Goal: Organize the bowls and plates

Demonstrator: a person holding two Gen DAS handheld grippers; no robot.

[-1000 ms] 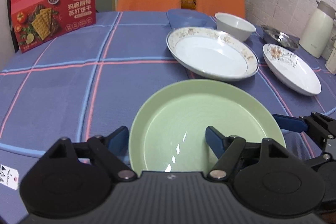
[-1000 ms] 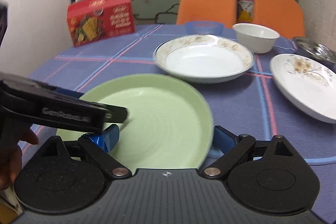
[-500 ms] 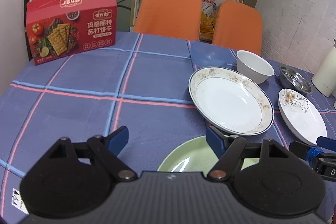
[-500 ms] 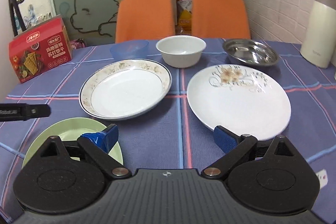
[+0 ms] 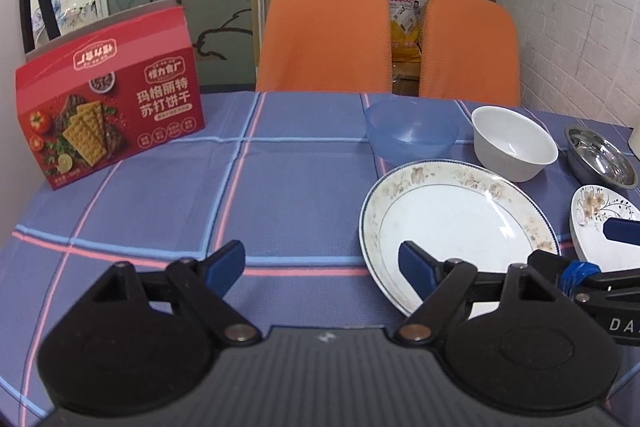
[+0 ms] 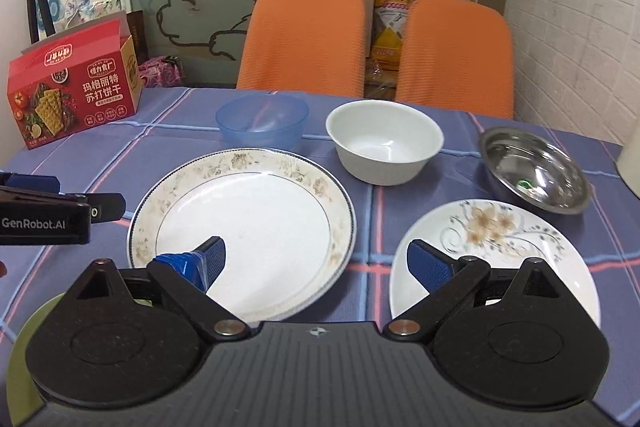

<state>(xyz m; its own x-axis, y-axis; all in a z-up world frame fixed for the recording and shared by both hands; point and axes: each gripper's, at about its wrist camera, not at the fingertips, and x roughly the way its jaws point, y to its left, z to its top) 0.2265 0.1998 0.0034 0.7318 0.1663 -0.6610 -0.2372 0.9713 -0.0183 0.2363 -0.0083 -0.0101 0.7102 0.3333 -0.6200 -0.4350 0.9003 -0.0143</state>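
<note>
Plates and bowls spread out on the blue checked table (image 5: 288, 187).

Big flowery plate (image 6: 244, 227) in the middle, small flowery plate (image 6: 496, 251) to its right, blue bowl (image 6: 262, 121), white bowl (image 6: 384, 147) and metal bowl (image 6: 534, 175) behind. Maybe a green plate (image 6: 24, 339) low left. Left gripper (image 5: 320, 267) and right gripper (image 6: 316, 263) both wide apart, holding nothing.

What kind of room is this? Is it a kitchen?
Probably a dining corner, not clearly a kitchen. A table under a blue checked tablecloth holds a large floral-rimmed white plate and a white ceramic bowl, and two orange chairs are pulled up behind it. No stove or sink shows.
</note>
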